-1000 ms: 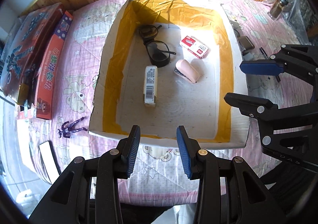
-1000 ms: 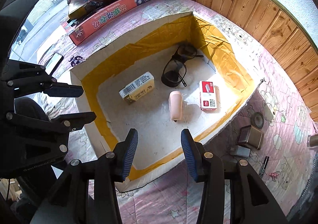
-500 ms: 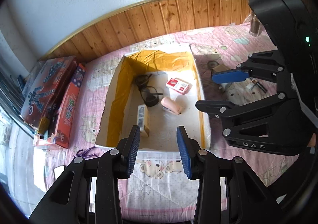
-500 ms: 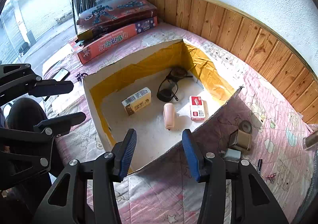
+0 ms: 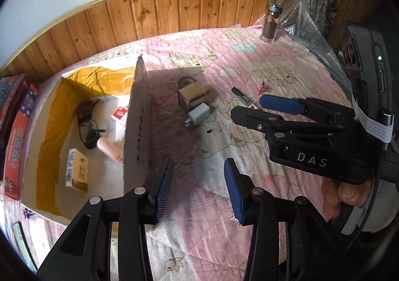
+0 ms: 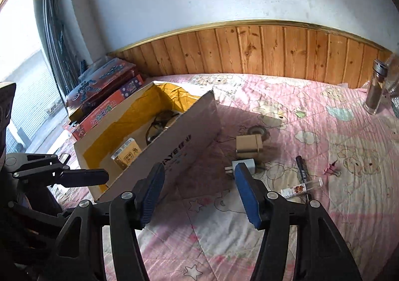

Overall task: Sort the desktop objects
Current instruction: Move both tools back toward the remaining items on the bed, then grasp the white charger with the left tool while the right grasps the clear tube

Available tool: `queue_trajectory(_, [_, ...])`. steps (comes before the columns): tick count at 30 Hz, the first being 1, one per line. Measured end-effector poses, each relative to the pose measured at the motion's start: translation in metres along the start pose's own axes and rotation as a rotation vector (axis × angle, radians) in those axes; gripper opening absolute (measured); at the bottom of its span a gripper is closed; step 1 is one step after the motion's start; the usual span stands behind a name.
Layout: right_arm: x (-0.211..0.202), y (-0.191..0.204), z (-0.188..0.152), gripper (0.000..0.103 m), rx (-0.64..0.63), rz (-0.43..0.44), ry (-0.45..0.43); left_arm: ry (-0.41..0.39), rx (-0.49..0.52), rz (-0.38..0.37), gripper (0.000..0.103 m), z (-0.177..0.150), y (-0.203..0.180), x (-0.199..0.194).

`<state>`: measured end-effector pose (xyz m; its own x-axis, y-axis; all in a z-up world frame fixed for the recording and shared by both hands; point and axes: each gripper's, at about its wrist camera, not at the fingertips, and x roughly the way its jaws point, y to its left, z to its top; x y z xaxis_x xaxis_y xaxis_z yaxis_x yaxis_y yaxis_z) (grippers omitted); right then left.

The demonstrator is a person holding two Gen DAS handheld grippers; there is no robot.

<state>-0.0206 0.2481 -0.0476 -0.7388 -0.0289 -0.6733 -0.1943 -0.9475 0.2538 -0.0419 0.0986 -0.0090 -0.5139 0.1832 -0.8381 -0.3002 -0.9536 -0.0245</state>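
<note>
An open cardboard box (image 5: 136, 131) with yellow-taped walls stands on the pink quilt; it also shows in the right wrist view (image 6: 184, 141). Inside lie black glasses (image 5: 87, 126), a pink stapler (image 5: 109, 150), a red-white pack (image 5: 119, 115) and a yellow barcode box (image 5: 77, 171). Right of the box lie a tan box (image 5: 194, 98), a white charger (image 5: 198, 115), a black pen (image 5: 243, 98) and a small tube (image 6: 301, 187). My left gripper (image 5: 197, 191) is open and empty above the quilt. My right gripper (image 6: 199, 195) is open and empty, short of the charger (image 6: 243, 165).
Flat toy boxes (image 6: 104, 88) lie left of the cardboard box. A glass jar (image 5: 270, 22) and bubble wrap (image 5: 306, 29) stand at the far right by the wood-panelled wall. A phone (image 5: 21, 238) lies at the quilt's left edge.
Both grippers pulled back from above the box and swung right. The views now take in the quilt and the loose objects right of the box. Both stay open.
</note>
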Motion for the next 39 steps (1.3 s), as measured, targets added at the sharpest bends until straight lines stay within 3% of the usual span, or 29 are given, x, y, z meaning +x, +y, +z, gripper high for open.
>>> queue_trajectory(9, [0.070, -0.126, -0.038, 0.059, 0.522, 0.063, 0.210, 0.086, -0.028, 0.021, 0.045, 0.047, -0.010, 0.115])
queue_trajectory(14, [0.095, -0.156, -0.045, 0.058, 0.638, 0.048, 0.234, 0.116, -0.060, 0.027, 0.045, 0.061, 0.002, 0.163])
queue_trajectory(22, [0.117, -0.156, -0.020, 0.058, 0.575, -0.022, 0.190, 0.127, -0.065, 0.009, 0.047, 0.070, 0.006, 0.196])
queue_trajectory(24, [0.119, -0.154, -0.016, 0.042, 0.525, -0.081, 0.200, 0.132, -0.060, -0.014, 0.046, 0.069, 0.002, 0.201])
queue_trajectory(25, [0.121, -0.155, -0.016, 0.024, 0.509, -0.113, 0.206, 0.130, -0.059, -0.022, 0.044, 0.069, 0.000, 0.202])
queue_trajectory(29, [0.115, -0.168, -0.020, 0.013, 0.577, -0.090, 0.194, 0.131, -0.101, -0.050, 0.030, 0.071, -0.001, 0.202])
queue_trajectory(31, [0.109, -0.169, -0.019, 0.012, 0.596, -0.070, 0.179, 0.134, -0.125, -0.076, 0.025, 0.070, -0.001, 0.200])
queue_trajectory(39, [0.097, -0.143, -0.007, 0.012, 0.548, -0.002, 0.156, 0.119, -0.184, -0.108, 0.023, 0.061, 0.000, 0.176])
